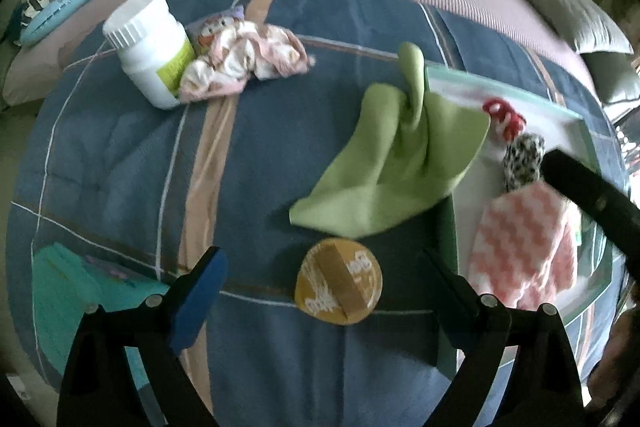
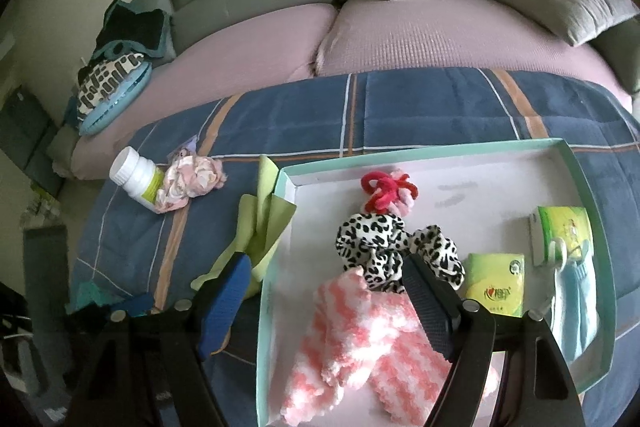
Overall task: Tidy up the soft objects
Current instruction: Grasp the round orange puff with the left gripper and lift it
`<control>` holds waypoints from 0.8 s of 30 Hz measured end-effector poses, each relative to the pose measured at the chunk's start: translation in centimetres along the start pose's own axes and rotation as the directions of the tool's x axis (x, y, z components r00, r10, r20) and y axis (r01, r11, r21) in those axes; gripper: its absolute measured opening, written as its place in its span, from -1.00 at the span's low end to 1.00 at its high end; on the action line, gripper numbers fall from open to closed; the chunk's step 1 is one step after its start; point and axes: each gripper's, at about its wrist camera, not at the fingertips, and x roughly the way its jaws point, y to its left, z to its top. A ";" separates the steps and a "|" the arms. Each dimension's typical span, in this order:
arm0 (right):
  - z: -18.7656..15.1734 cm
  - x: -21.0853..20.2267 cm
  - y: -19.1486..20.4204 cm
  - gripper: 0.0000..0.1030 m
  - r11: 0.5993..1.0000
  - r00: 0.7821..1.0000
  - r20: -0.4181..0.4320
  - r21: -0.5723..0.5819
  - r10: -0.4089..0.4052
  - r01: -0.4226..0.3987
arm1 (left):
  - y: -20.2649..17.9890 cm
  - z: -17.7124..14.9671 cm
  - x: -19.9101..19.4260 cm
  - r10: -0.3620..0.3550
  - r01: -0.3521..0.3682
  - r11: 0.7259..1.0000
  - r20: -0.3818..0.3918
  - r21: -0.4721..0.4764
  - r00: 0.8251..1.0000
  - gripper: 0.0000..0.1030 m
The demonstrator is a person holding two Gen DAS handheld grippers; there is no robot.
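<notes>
Sock (image 2: 360, 343) lies in tray (image 2: 440, 151); cloth (image 2: 256, 227) drapes its left rim.

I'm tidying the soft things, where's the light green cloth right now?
The crumpled light green cloth lies on the blue plaid blanket, draped against the left outer wall of the shallow white tray, just beyond the round yellow disc.
</notes>
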 end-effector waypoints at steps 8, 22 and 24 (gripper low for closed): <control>-0.5 -0.4 0.1 0.56 1.000 1.000 -0.006 0.006 0.006 -0.006 | 0.0 -1.3 2.2 -0.001 0.001 1.000 -0.071 -0.009 0.997 0.36; -0.5 -0.1 0.3 0.56 1.000 1.000 -0.017 0.003 0.007 -0.007 | -0.1 -1.2 1.5 -0.081 0.080 0.996 -0.025 -0.043 0.996 -0.03; -0.5 0.1 0.5 0.56 1.000 1.000 -0.018 -0.001 0.007 -0.007 | 0.1 -1.2 1.1 -0.089 0.088 0.995 -0.012 -0.048 0.996 -0.03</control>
